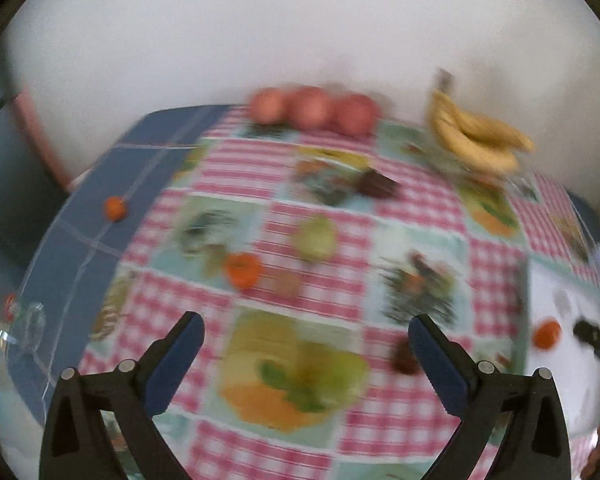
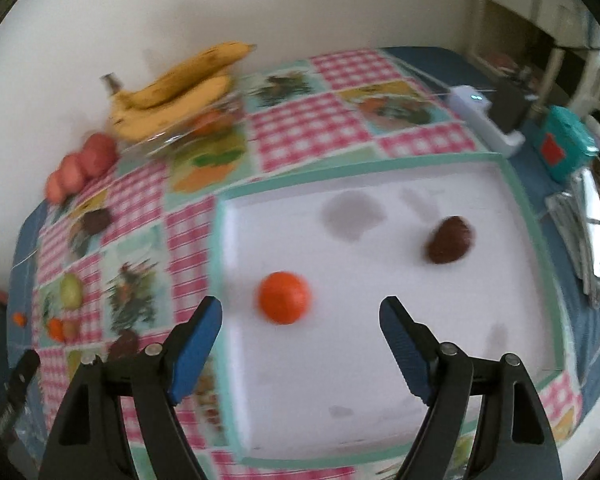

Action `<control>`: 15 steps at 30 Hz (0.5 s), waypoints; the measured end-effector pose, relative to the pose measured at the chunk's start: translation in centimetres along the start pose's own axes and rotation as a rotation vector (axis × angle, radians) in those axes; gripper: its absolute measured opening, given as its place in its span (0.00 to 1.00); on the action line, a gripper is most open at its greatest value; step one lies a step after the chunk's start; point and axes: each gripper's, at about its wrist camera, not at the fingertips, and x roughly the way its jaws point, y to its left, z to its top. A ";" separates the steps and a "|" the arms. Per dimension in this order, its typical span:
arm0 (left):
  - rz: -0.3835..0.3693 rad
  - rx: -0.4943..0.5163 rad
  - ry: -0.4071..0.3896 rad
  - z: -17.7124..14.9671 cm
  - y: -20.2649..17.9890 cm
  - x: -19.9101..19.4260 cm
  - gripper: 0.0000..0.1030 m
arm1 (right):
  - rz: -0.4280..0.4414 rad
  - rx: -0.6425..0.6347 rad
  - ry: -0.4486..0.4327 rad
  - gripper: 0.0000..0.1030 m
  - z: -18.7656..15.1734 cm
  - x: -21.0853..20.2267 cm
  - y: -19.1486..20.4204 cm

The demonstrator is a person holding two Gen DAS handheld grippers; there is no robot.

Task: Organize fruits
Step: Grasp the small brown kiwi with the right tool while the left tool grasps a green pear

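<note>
My right hand-held gripper [image 2: 300, 320] hangs spread apart and empty over the white tray [image 2: 380, 380], where an orange fruit [image 2: 285, 297] and a dark brown one [image 2: 450, 239] lie well apart. My left hand-held gripper [image 1: 306, 334] is also apart, above the checked cloth [image 1: 320, 152]; through the blur, three reddish fruits [image 1: 312, 110], perhaps apples, sit by the wall near the bananas [image 1: 476, 136].

A plain white wall [image 1: 300, 20] backs the checkered tablecloth [image 1: 340, 152].

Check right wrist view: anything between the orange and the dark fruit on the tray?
No. In the right wrist view, only bare white tray floor lies between the orange and the dark fruit; a faint grey smudge sits further back.
</note>
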 end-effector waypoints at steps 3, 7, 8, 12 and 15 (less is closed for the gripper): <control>0.003 -0.096 -0.025 1.1 4.5 -0.5 1.00 | 0.034 -0.027 0.002 0.79 -0.4 -0.1 2.3; 0.023 -0.157 -0.045 1.5 7.5 -1.1 1.00 | 0.053 -0.098 -0.006 0.79 -1.0 -0.5 5.5; 0.025 -0.166 -0.047 1.6 7.9 -1.2 1.00 | 0.066 -0.110 -0.008 0.79 -1.2 -0.6 6.1; 0.000 -0.181 -0.054 1.6 8.6 -1.6 1.00 | 0.112 -0.159 -0.010 0.79 -1.8 -1.4 8.5; -0.031 -0.156 -0.063 1.7 7.8 -1.8 1.00 | 0.130 -0.200 -0.025 0.79 -2.2 -2.0 9.7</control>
